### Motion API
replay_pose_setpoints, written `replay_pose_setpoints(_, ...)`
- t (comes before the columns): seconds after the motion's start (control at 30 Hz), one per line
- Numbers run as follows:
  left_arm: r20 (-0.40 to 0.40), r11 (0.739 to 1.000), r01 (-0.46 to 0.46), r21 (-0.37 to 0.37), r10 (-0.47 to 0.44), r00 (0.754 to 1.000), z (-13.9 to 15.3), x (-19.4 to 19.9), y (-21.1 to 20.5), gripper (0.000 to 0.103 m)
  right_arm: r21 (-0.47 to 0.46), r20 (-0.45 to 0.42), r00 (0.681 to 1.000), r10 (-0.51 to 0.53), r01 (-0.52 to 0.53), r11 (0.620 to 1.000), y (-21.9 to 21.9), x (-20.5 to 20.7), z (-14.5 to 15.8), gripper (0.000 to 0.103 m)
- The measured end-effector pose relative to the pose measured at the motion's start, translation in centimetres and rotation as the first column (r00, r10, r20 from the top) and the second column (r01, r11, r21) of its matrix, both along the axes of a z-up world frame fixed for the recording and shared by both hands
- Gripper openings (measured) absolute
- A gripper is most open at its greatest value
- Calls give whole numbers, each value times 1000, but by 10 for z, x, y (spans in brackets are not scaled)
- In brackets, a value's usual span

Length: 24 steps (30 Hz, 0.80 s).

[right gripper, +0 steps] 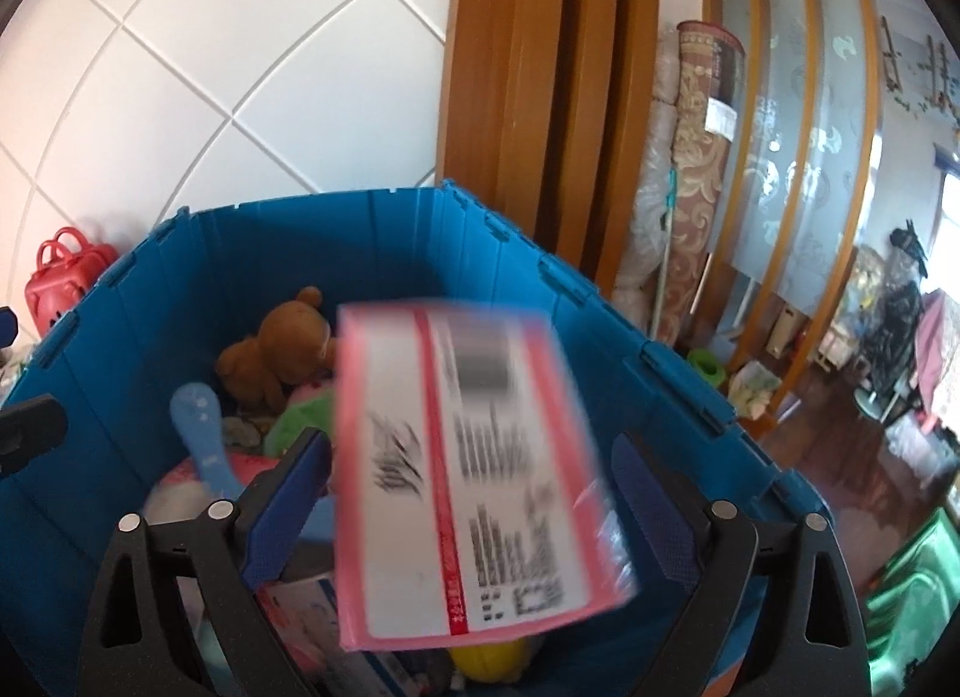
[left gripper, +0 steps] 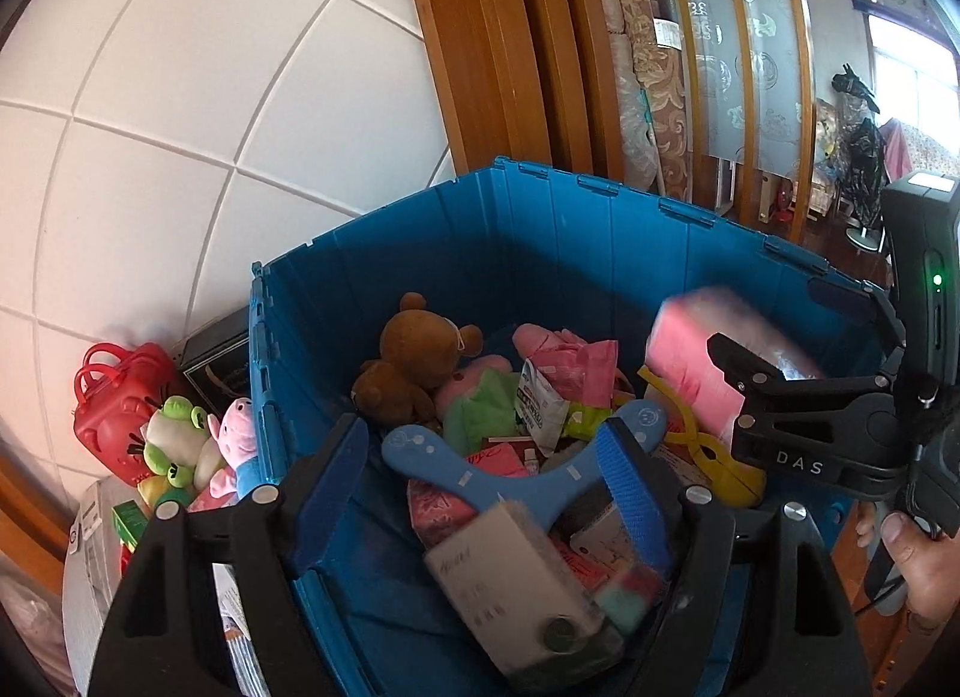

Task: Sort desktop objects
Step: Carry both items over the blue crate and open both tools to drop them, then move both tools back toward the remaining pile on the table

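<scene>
Pink packet [right gripper: 474,475] lies loose between right tongs [right gripper: 480,508].

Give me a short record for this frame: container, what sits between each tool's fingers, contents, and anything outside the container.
container: blue crate, open-topped, both tools aimed into it
left tool: open; white box between its fingers, blurred, clear of the left pad
right tool: open; pink packet between its fingers, blurred, apparently loose
in crate: brown teddy, blue boomerang toy, assorted packets
outside crate: red case and frog plush, beside its left wall
</scene>
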State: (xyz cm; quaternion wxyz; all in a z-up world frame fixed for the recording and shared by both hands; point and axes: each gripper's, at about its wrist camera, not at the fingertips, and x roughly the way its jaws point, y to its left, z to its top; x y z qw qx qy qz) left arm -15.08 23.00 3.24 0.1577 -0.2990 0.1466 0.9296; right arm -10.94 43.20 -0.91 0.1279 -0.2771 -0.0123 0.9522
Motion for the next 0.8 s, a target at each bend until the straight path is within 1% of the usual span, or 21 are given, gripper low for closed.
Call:
replay_pose_setpoints(0.03,-1,1000,1,-1,-1,1000,0,0,0,78,7,-2,1000,-1,1,1000,-1,0,0,102)
replay_pose_setpoints(0.07,-1,1000,2,0,-2,1000,0,0,0,78,14,-1,1000,-1,1,1000,-1,0,1,103)
replay_pose_setpoints(0.23,3,1000,3,5,-3,1000,0,-2,0,78,41,2,1000,-10,10,999,-3,-1,-1,103)
replay_pose_setpoints(0.37,5,1000,5,5,-5,1000,0,-2,-1,78,46,14,1000,-10,9,999,-4,-3,-2,103)
replay_pose_setpoints(0.8,12,1000,14,23,-14,1000,-1,0,-4,78,54,-16,999,-36,36,998,-3,-2,-3,103)
